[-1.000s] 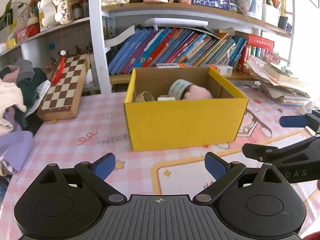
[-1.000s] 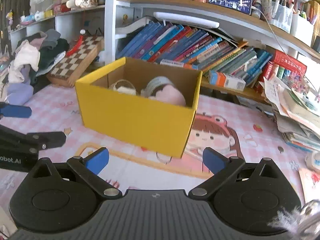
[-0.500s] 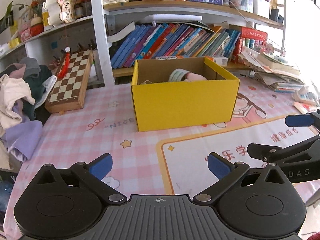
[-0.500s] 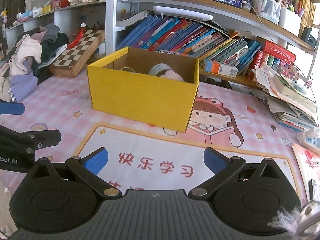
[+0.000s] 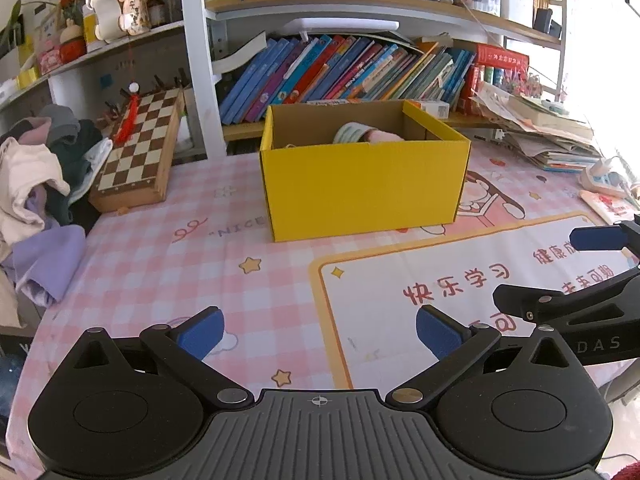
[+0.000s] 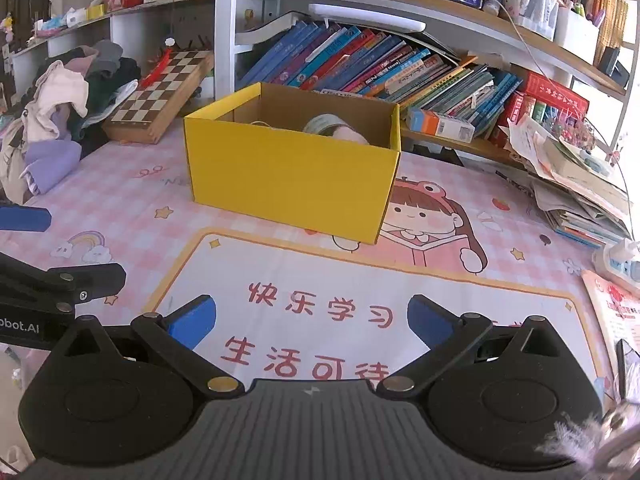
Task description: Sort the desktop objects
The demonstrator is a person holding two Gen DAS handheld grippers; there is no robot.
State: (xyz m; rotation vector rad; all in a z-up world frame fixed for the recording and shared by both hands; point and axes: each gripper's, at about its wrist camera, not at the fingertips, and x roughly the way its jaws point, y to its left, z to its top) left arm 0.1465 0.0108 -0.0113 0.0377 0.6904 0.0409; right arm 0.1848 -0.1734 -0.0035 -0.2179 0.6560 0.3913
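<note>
With both the left gripper point(image 5: 318, 334) and right gripper point(image 6: 311, 320) spread wide and empty above the mat point(image 6: 400, 276), well short of the yellow box point(image 5: 362, 184) holding what seems a tape roll point(image 5: 350, 133), scan the desk before reaching again.

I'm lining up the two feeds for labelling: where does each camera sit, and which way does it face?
Left wrist: on the left gripper, facing the yellow box head-on; jaws open, right gripper at right edge.
Right wrist: on the right gripper, facing the box's corner; jaws open, left gripper at left edge.
Shared: box, chessboard, bookshelf.
</note>
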